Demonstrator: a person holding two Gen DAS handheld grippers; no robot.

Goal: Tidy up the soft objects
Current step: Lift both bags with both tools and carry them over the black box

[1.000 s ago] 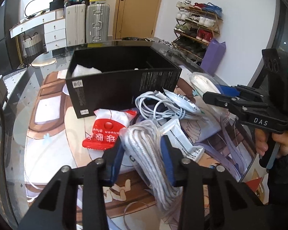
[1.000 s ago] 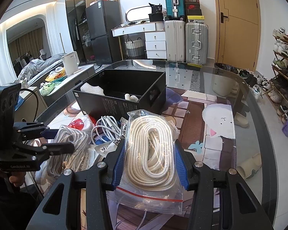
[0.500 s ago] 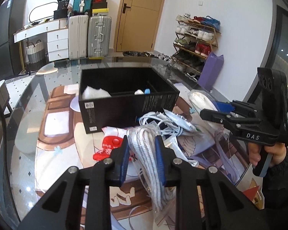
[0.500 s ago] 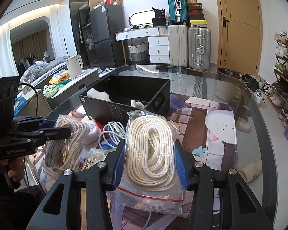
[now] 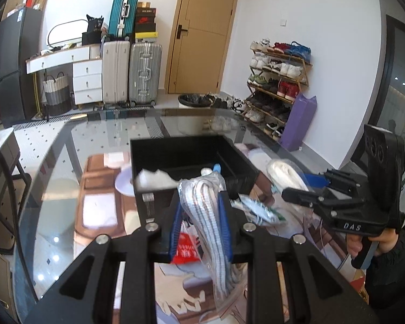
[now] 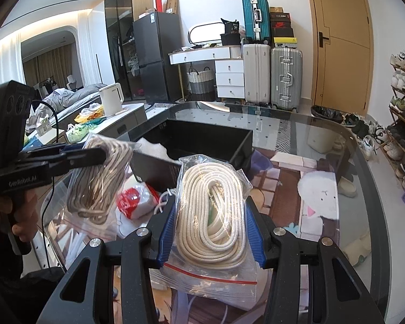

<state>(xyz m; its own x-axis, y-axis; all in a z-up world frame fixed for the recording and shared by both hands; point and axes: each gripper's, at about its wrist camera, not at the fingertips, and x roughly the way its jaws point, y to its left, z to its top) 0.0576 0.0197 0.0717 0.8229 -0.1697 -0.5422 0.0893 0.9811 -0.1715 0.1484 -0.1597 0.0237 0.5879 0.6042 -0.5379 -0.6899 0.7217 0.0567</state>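
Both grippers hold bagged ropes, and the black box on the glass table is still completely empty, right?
Not quite. The black box already holds white stuffing-like material, seen in the right wrist view. Otherwise right: the left gripper and right gripper each hold a bagged rope.

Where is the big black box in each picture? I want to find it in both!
Left wrist view: the open black cardboard box sits on the glass table, middle of the picture, just behind the bagged striped rope in the left tongs.
Right wrist view: the box is centre, slightly left, behind the bagged white rope.
Shared landmark: the silver ribbed suitcase against the far wall.
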